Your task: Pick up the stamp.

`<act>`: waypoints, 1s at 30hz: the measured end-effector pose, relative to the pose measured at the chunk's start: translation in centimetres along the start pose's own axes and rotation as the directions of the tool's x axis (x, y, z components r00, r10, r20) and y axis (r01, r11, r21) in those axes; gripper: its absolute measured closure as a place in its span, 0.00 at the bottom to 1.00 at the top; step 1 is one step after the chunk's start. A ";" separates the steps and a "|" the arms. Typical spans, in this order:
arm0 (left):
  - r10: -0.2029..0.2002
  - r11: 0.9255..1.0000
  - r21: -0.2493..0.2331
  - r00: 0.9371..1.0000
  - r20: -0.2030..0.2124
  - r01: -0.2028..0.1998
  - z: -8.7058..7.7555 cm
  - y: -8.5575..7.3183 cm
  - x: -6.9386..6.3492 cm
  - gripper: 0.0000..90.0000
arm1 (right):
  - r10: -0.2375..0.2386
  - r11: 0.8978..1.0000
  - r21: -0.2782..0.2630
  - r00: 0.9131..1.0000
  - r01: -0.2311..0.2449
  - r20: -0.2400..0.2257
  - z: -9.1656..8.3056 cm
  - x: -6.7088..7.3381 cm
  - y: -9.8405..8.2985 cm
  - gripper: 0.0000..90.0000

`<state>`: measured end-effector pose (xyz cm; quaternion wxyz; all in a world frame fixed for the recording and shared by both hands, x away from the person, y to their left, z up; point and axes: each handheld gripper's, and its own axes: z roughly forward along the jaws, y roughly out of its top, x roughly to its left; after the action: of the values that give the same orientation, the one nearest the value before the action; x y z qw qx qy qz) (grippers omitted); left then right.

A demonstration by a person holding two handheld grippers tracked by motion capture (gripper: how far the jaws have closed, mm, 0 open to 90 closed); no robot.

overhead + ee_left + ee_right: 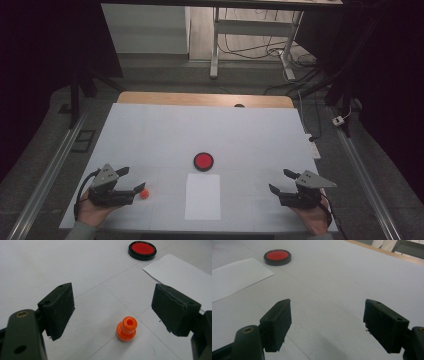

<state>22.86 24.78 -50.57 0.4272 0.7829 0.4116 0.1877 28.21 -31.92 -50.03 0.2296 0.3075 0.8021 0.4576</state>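
Note:
A small orange plastic piece with a hole in its top stands on the white table cover, just ahead of my left gripper. That gripper is open and rests at the near left; the piece lies between its jaws without touching either pad. My right gripper sits at the near right, open, with bare table between its jaws. A round red disc with a black rim lies mid-table. Just in front of it lies a white sheet of paper.
The white cover spans the tabletop, with a wooden edge at the far side. Metal rails run along both sides. A desk frame and cables stand on the floor beyond.

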 end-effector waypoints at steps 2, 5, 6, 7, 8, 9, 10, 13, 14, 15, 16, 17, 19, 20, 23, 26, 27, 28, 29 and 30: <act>-0.001 1.000 0.000 1.000 0.000 0.001 0.0 0.0 0.0 0.21 | 0.000 1.000 0.003 1.000 0.000 -0.002 0.1 -0.1 0.0 0.24; -0.002 1.000 0.001 1.000 0.002 0.002 -0.1 0.0 -0.1 0.21 | 0.000 1.000 0.003 1.000 0.000 0.003 0.0 -0.1 -0.1 0.25; -0.002 1.000 0.001 1.000 0.002 0.002 -0.1 0.0 -0.1 0.21 | 0.001 1.000 0.000 1.000 -0.001 0.001 0.0 -0.1 -0.1 0.25; 0.000 1.000 0.001 1.000 0.002 0.000 -0.1 0.0 -0.2 0.21 | 0.000 1.000 -0.001 1.000 0.000 0.005 0.0 -0.2 -0.1 0.25; 0.001 1.000 0.000 1.000 0.002 -0.001 -0.1 0.0 -0.2 0.21 | 0.004 1.000 -0.009 1.000 -0.004 0.004 0.0 -0.2 -0.1 0.25; 0.000 1.000 0.000 1.000 0.004 0.000 -0.2 0.0 -0.2 0.21 | 0.006 1.000 -0.010 1.000 -0.006 0.005 0.0 -0.2 -0.1 0.25; 0.000 1.000 0.000 1.000 0.004 0.000 -0.2 0.0 -0.2 0.21 | 0.006 1.000 -0.010 1.000 -0.006 0.005 0.0 -0.2 -0.1 0.25; -0.001 1.000 0.001 1.000 0.007 0.001 -0.2 0.0 -0.1 0.21 | 0.011 1.000 -0.009 1.000 -0.011 0.003 0.0 -0.3 -0.1 0.25; -0.001 1.000 0.002 1.000 0.007 0.001 -0.2 0.0 -0.1 0.21 | 0.009 1.000 -0.006 1.000 -0.009 0.004 0.0 -0.3 -0.1 0.25; 0.001 1.000 0.002 1.000 0.007 -0.001 -0.2 0.0 -0.1 0.21 | 0.010 1.000 -0.008 1.000 -0.010 0.004 0.0 -0.3 -0.1 0.26; 0.001 1.000 0.002 1.000 0.007 -0.001 -0.2 0.0 -0.1 0.22 | 0.009 1.000 -0.005 1.000 -0.009 0.004 0.0 -0.3 -0.1 0.26; 0.002 1.000 0.002 1.000 0.007 -0.002 -0.2 0.0 -0.2 0.22 | 0.008 1.000 -0.005 1.000 -0.008 0.005 0.0 -0.3 -0.1 0.26; 0.003 1.000 0.002 1.000 0.009 -0.003 -0.2 0.1 -0.2 0.22 | 0.010 1.000 -0.006 1.000 -0.010 0.005 0.0 -0.3 -0.1 0.26; 0.005 1.000 0.002 1.000 0.009 -0.005 -0.2 0.1 -0.2 0.22 | 0.010 1.000 -0.005 1.000 -0.010 0.005 0.0 -0.3 -0.1 0.26; 0.008 1.000 0.004 1.000 0.009 -0.008 -0.3 0.2 -0.2 0.22 | 0.009 1.000 -0.003 1.000 -0.009 0.003 0.0 -0.2 -0.1 0.26; 0.007 1.000 0.004 1.000 0.010 -0.007 -0.3 0.2 -0.2 0.22 | 0.008 1.000 0.000 1.000 -0.008 0.002 0.1 -0.2 -0.1 0.26; 0.006 1.000 0.004 1.000 0.010 -0.007 -0.4 0.3 -0.2 0.22 | 0.007 1.000 0.001 1.000 -0.007 0.002 0.1 -0.2 -0.1 0.26; 0.006 1.000 0.005 1.000 0.012 -0.006 -0.4 0.3 -0.2 0.22 | 0.007 1.000 0.001 1.000 -0.007 0.002 0.1 -0.2 -0.1 0.26; 0.009 1.000 0.006 1.000 0.013 -0.009 -0.4 0.4 -0.2 0.22 | 0.008 1.000 0.002 1.000 -0.008 0.001 0.1 -0.2 -0.1 0.27; 0.008 1.000 0.006 1.000 0.013 -0.008 -0.5 0.5 -0.2 0.22 | 0.008 1.000 0.003 1.000 -0.008 0.001 0.1 -0.2 -0.1 0.27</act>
<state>22.65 24.67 -49.89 0.4267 0.7871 0.4062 0.1832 28.37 -32.02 -50.20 0.2276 0.3111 0.8015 0.4573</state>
